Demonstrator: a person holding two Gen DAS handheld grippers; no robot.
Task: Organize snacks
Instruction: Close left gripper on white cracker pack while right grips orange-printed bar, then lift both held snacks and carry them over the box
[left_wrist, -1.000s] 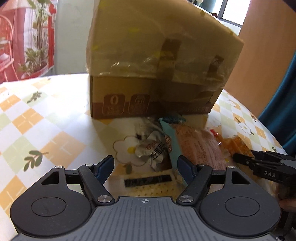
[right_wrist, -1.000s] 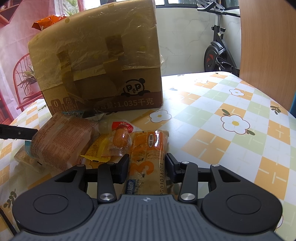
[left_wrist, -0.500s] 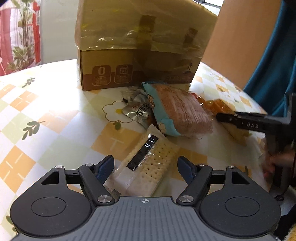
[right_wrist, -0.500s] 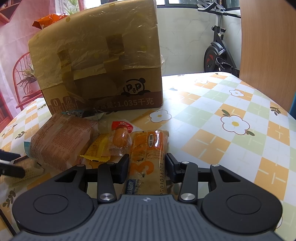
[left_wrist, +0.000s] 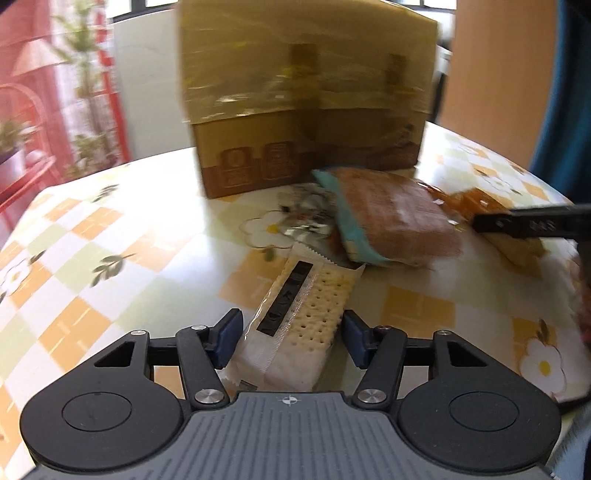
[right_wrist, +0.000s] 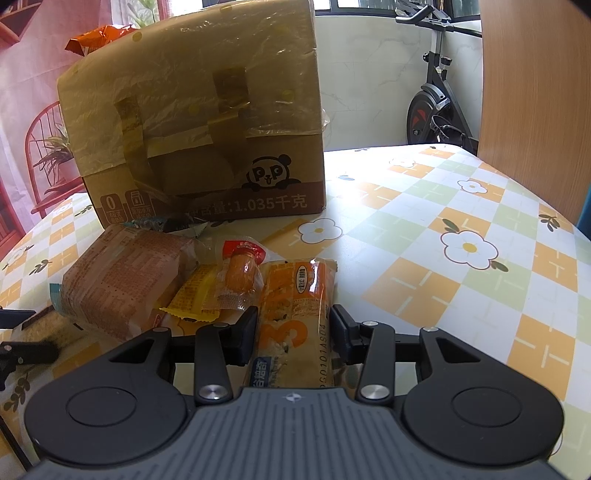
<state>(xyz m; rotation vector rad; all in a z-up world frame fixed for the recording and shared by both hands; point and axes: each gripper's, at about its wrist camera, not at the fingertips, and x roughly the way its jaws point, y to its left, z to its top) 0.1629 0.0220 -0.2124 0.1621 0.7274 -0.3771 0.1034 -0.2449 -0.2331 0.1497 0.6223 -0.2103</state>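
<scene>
A pile of snacks lies in front of a brown cardboard box (right_wrist: 195, 122). My left gripper (left_wrist: 291, 341) straddles a white cracker pack (left_wrist: 306, 317), its jaws closing in with small gaps either side. My right gripper (right_wrist: 293, 334) is shut on an orange snack bar (right_wrist: 295, 317). A brown bread pack (right_wrist: 122, 280) with a teal end (left_wrist: 347, 225), a yellow packet (right_wrist: 195, 295), a small sausage pack (right_wrist: 240, 273) and a silver wrapper (left_wrist: 306, 221) lie between them. The right gripper's finger also shows in the left wrist view (left_wrist: 532, 223).
The round table (right_wrist: 461, 280) has a checked flower cloth. An orange bag (right_wrist: 99, 37) sticks out behind the box top. An exercise bike (right_wrist: 436, 107) and a wooden panel (right_wrist: 535, 92) stand beyond the far edge. A red chair (right_wrist: 44, 155) is at left.
My left gripper has pulled back and swung from the snack pile to the cracker pack, and its jaws have narrowed around it. My right gripper has stayed shut on the orange bar.
</scene>
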